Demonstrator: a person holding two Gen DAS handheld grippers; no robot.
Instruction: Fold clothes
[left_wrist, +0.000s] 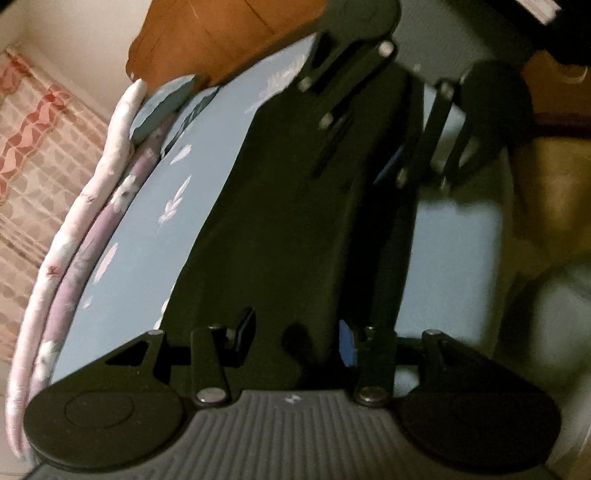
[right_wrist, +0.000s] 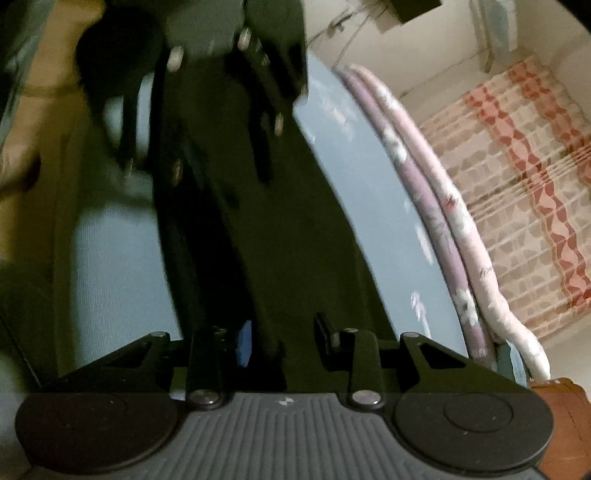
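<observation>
Ribbed grey housing with round black side discs fills the bottom of each wrist view, nearest the lens.

Left gripper (left_wrist: 295, 336): two black fingers, one with a blue pad (left_wrist: 346, 343), stand partly apart with a long dark, near-black cloth garment (left_wrist: 280, 229) passing between them. Whether the pads press on the fabric cannot be told; the picture is dark and blurred at that spot.

Right gripper (right_wrist: 282, 341): same build, with its blue pad (right_wrist: 243, 345) on the left side of its view and the same dark garment (right_wrist: 258, 236) running between the fingers. Grip likewise cannot be told.

Dark garment: stretches straight ahead from each tool as a long band, lying on a pale blue bed sheet printed with white leaf shapes (left_wrist: 177, 206). At its far end, in each view, the opposite gripper shows, blurred.

Bed edge: rolled pink and lilac floral bedding (left_wrist: 74, 236) runs along the sheet's outer border, left of the left tool and right of the right tool (right_wrist: 454, 221).

Beyond that border: a cream and red patterned curtain (right_wrist: 517, 166) against a pale wall.

Far ahead of the left tool: a brown wooden headboard (left_wrist: 207, 33).
</observation>
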